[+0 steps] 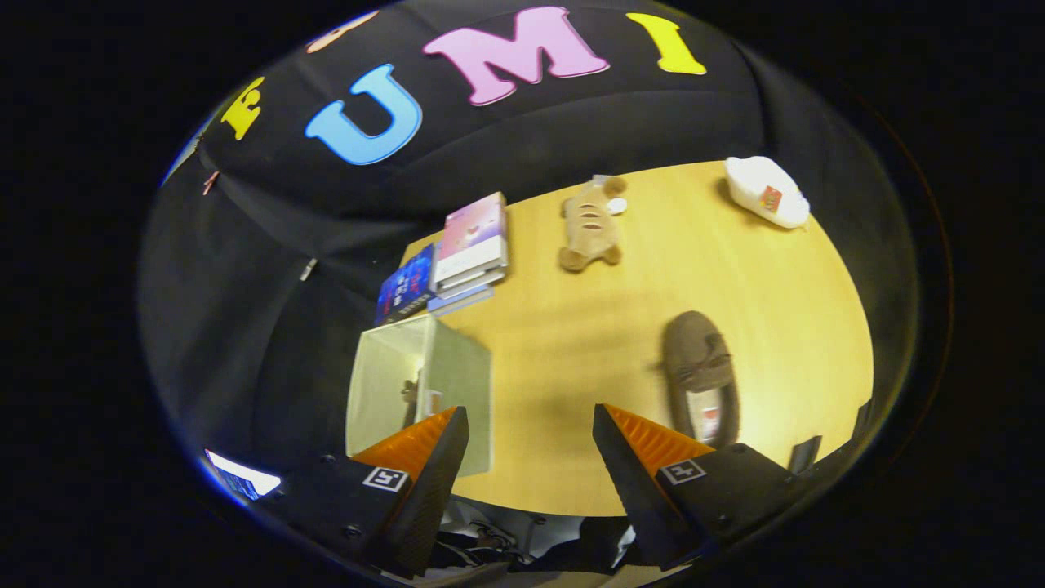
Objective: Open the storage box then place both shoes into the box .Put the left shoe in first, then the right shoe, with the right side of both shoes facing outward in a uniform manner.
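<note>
- Fingers point(531, 445) nearest us, spread wide, holding nothing, hovering above the bench point(571, 343).
- Storage box point(420, 392) just ahead of the left finger, top open; something dark sits inside, and we can't tell if it's the left shoe.
- Brown shoe point(700, 376) lies on the bench ahead of the right finger, not yet boxed.
- We judge roughly half done.

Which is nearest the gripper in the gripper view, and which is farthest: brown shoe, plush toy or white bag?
The gripper is open, holding nothing.
1. Brown shoe: just ahead of the right finger.
2. Plush toy: mid-table, beyond the shoe.
3. White bag: at the table's far right edge.
</note>
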The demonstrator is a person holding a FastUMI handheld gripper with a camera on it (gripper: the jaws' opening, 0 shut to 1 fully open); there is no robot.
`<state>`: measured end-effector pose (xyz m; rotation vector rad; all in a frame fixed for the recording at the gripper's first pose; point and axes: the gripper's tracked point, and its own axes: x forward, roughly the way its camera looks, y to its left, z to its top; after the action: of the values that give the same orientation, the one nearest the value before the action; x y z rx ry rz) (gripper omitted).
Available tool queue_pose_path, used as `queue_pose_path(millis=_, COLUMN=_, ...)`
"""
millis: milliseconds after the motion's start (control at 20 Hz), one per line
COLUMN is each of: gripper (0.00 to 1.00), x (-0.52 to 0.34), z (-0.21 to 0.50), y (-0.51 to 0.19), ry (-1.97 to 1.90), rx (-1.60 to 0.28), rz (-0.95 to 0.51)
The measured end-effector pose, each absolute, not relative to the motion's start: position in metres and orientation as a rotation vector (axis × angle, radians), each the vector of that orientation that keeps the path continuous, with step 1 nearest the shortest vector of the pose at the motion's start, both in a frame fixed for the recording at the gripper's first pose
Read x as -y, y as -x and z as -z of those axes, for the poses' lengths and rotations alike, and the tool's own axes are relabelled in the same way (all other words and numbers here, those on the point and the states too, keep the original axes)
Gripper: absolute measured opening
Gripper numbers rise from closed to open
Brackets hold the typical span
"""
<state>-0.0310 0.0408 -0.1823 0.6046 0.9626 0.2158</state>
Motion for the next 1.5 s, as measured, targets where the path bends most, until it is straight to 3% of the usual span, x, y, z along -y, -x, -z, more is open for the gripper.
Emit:
queue_pose_path(millis=400, gripper=0.95, x=0.080, z=0.302, y=0.054, ry=-0.515, rx=-1.128, rz=-0.096)
queue_pose_path(millis=750, gripper=0.88, x=0.070, z=0.378, y=0.047, ry=-0.455, rx=-1.242, rz=-0.154)
queue_pose_path(millis=850, gripper=0.78, x=0.063, z=0.394, y=0.042, ry=-0.414, rx=-1.264, rz=-0.170)
queue_pose_path(millis=950, gripper=0.77, x=0.056, z=0.404, y=0.038, ry=-0.395, rx=-1.283, rz=-0.184)
queue_pose_path(millis=1050, gripper=0.62, x=0.060, z=0.417, y=0.034, ry=-0.355, rx=-1.299, rz=-0.147)
queue_pose_path(millis=1200, gripper=0.08, x=0.070, z=0.425, y=0.035, ry=-0.357, rx=-1.326, rz=-0.096)
queue_pose_path(millis=1500, gripper=0.05, x=0.065, z=0.394, y=0.039, ry=-0.446, rx=-1.285, rz=-0.071)
